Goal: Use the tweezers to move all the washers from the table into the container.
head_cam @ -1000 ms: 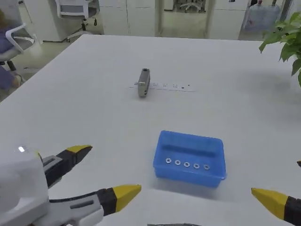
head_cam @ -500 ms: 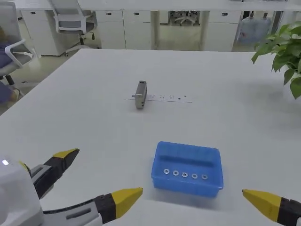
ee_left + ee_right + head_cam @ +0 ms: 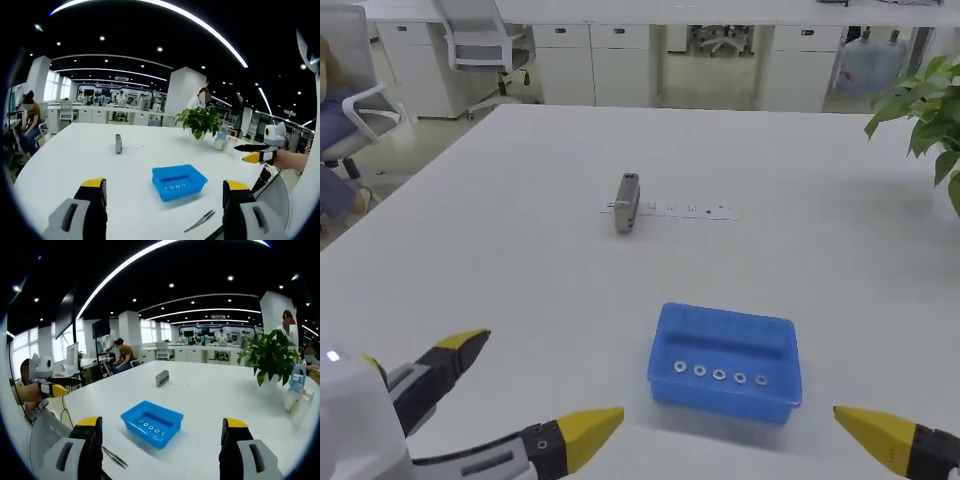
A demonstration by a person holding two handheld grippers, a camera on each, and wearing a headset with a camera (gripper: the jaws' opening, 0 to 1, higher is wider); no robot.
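A blue container (image 3: 725,335) sits on the white table near the front, with several washers (image 3: 719,374) in a row inside it. My left gripper (image 3: 535,385) is open at the lower left, short of the container and empty. One yellow fingertip (image 3: 868,432) of my right gripper shows at the lower right. In the left gripper view my left gripper (image 3: 164,187) stands wide open, with the container (image 3: 192,176) ahead and the tweezers (image 3: 200,220) lying near the table's front edge. My right gripper (image 3: 161,423) is open too, with the tweezers (image 3: 115,457) lying near its left jaw.
A grey metal block (image 3: 627,200) lies mid-table beside a thin strip with small marks (image 3: 685,211). A potted plant (image 3: 930,110) stands at the far right. Office chairs (image 3: 475,40) stand beyond the table's far left corner. Bottles (image 3: 295,385) stand at the table's right side.
The head view has shifted a little. Both grippers stay open and low near the front edge, and the container and washers have not moved.
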